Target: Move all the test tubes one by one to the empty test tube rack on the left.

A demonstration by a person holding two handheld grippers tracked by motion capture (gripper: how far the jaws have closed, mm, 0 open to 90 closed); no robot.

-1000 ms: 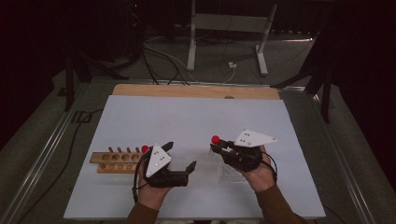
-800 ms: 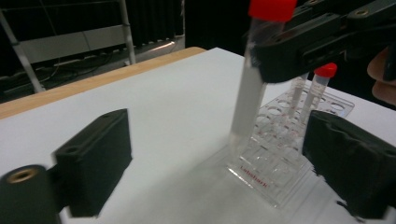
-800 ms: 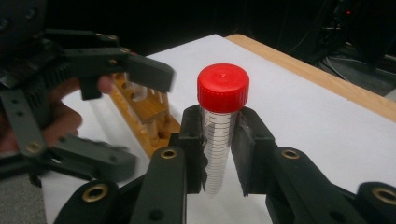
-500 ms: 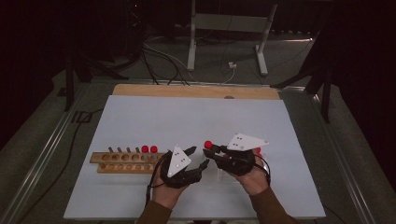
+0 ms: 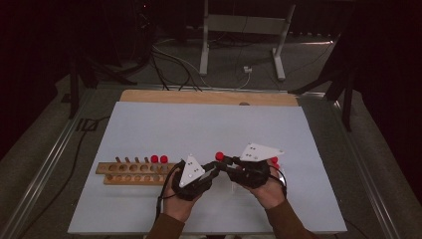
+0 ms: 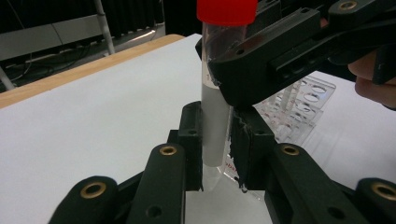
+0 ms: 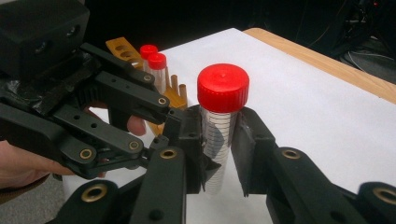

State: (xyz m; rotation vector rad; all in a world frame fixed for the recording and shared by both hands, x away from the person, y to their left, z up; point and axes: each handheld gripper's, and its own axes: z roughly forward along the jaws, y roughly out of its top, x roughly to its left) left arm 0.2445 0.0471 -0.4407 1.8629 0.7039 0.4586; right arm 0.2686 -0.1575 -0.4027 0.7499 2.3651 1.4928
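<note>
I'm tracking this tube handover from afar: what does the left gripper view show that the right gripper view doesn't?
Left gripper view alone: a clear plastic rack on the white sheet behind the tube. Right gripper view alone: the wooden rack with two red-capped tubes standing in it. Both share the red-capped tube, upright, with the left hand-held gripper clamped low on it and the right hand-held gripper clamped higher up.

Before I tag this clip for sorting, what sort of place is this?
Probably a lab-style test bench: a red-capped tube, a wooden tube rack and a white-covered table in a dark, cable-strewn room.
</note>
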